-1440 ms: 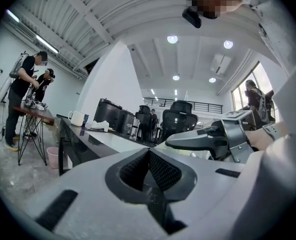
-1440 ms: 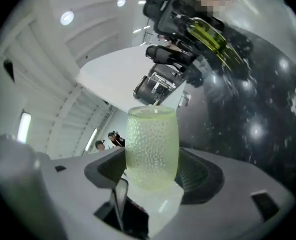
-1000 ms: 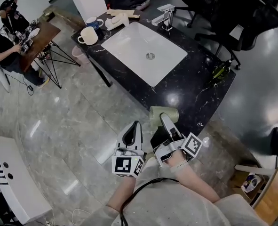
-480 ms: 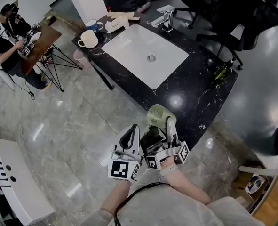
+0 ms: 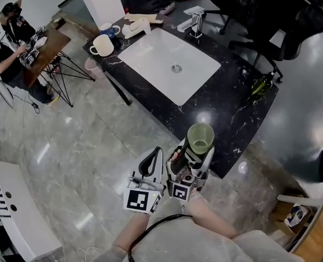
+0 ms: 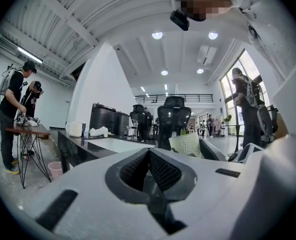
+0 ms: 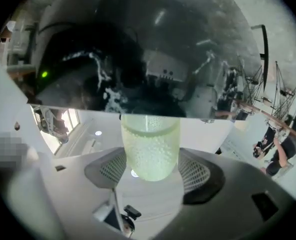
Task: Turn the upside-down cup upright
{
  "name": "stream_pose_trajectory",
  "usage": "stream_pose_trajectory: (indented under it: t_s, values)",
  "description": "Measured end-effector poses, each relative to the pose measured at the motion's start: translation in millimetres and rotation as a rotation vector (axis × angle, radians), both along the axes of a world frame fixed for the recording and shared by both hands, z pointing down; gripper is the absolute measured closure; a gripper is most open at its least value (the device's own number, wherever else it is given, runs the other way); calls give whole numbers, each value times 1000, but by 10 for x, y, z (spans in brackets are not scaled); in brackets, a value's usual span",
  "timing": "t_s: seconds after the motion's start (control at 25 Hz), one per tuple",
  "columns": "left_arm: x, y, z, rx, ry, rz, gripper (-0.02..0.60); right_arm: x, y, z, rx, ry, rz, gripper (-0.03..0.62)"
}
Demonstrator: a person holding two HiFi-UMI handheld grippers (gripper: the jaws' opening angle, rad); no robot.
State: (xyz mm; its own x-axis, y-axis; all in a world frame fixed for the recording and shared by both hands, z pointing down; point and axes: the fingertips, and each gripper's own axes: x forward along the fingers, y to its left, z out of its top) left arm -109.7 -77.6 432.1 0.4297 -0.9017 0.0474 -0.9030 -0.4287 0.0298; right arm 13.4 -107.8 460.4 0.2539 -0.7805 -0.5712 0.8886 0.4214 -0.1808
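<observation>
A pale green dotted cup [image 5: 200,137] stands mouth-up in the air at the near edge of the black counter [image 5: 232,108]. My right gripper [image 5: 197,149] is shut on its lower body. In the right gripper view the cup [image 7: 150,149] sits between both mesh pads, and the picture is rolled over. My left gripper [image 5: 154,156] hangs just left of the right one over the floor, shut with nothing in it; its pads meet at the tip [image 6: 148,156]. The cup [image 6: 185,145] also shows at the right of the left gripper view.
The counter holds a white sink basin [image 5: 169,64], a faucet [image 5: 193,18], a white mug [image 5: 102,44] and a blue mug [image 5: 107,27]. Black chairs [image 5: 281,15] stand behind it. A person [image 5: 8,48] works at a folding table [image 5: 43,45] far left. A white cabinet [image 5: 13,212] is near left.
The right gripper has rolled over with the cup: the cup lay on its side a second ago and now has its mouth up. The left gripper has barely moved.
</observation>
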Motion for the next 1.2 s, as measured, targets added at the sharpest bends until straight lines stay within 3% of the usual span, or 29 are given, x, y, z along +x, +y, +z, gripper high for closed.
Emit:
stream_pose_trajectory:
  t_s: [0.24, 0.52, 0.92, 1.2]
  values:
    - [52, -9, -3, 4, -8, 19, 574, 86, 102, 24, 74, 11, 43, 287]
    - [111, -19, -77, 17, -8, 39, 575, 242, 132, 59, 99, -63, 77, 287]
    - [116, 3, -40, 10, -9, 50, 574, 166, 217, -5, 177, 52, 51, 278]
    - [113, 9, -39, 11, -13, 56, 574, 143, 241, 7, 194, 71, 40, 247]
